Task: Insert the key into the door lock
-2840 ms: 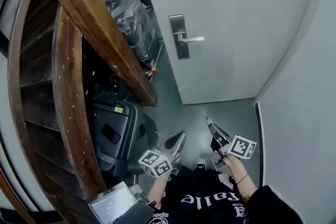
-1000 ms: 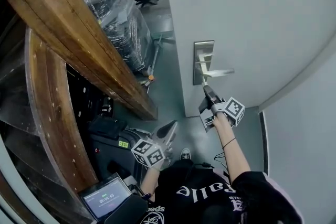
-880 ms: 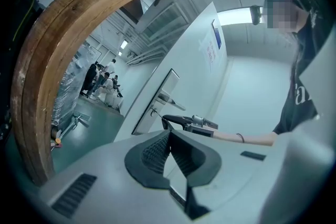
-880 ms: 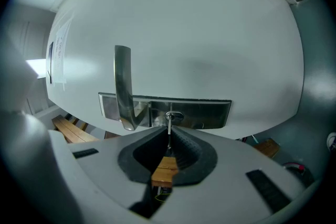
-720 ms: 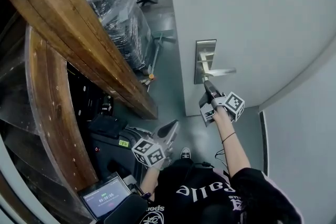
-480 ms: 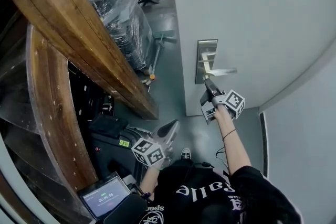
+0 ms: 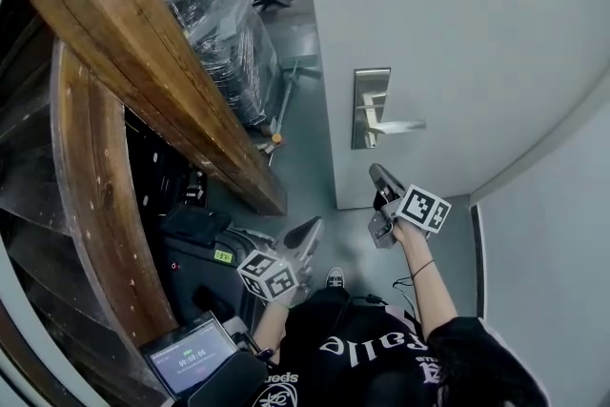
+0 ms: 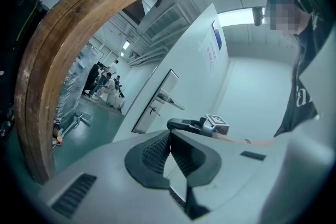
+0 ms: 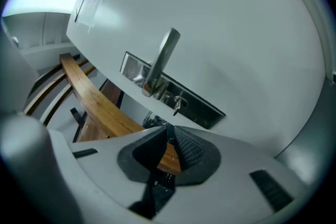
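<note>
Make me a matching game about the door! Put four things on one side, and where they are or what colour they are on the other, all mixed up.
Things:
1. key
2. door lever
3. right hand-held gripper
4. wooden beam

Clues:
A. brown, slanting along the left
B. silver, pointing sideways off the lock plate
C. stuck in the lock plate, below the lever
D. held below the lock plate, apart from the door

Pairs: 1-C, 2-B, 3-D, 4-A.

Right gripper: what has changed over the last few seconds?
The right gripper rose to the lock plate, then drew back down and away. The key now sits in the plate, let go. The left gripper stayed low and shut.
</note>
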A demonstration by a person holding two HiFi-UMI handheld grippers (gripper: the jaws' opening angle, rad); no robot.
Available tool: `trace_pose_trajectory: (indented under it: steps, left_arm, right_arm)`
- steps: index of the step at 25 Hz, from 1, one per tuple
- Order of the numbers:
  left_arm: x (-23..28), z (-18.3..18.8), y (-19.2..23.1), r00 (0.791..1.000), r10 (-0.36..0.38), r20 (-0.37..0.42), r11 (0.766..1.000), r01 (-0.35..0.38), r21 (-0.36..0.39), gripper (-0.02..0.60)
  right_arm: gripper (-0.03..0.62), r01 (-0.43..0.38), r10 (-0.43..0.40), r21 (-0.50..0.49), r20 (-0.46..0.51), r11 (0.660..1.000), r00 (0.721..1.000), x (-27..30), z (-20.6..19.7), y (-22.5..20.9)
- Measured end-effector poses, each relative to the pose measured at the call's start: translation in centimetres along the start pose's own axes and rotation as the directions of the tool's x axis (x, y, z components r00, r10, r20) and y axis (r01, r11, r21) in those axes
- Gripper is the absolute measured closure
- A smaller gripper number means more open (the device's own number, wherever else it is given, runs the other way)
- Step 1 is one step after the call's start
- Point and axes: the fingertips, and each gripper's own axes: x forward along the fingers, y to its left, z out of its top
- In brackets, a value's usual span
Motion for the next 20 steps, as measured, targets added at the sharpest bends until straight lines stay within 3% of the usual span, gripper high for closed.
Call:
trace_pose_trajectory:
  steps: [4,9,20]
  left_arm:
    - [0.1,-1.0,-1.9,1.0,0.004,0.0,1.0,-0.004,-0.009,0.576]
    - [-0.1,-3.2,-5.8,1.0,0.001,0.001,1.0,-0.001,-0.011,0.576]
    - [-4.3,-12.0,-17.2,0.998,0.063,-0.001,0.995,-0.063,-0.072,0.577]
  right_arm:
    - [0.56,-0.024,0.022,-0.039,-0.048,0.999,0.999,-4.9,-1.6,1.6]
    - [0.56,0.007,-0.01,-0.037,-0.081,0.999,0.997,-12.7,-3.4,2.0]
    - [0.56,-0.015,0.0,-0.081,-0.175,0.997,0.985,-27.0,-9.0,3.1]
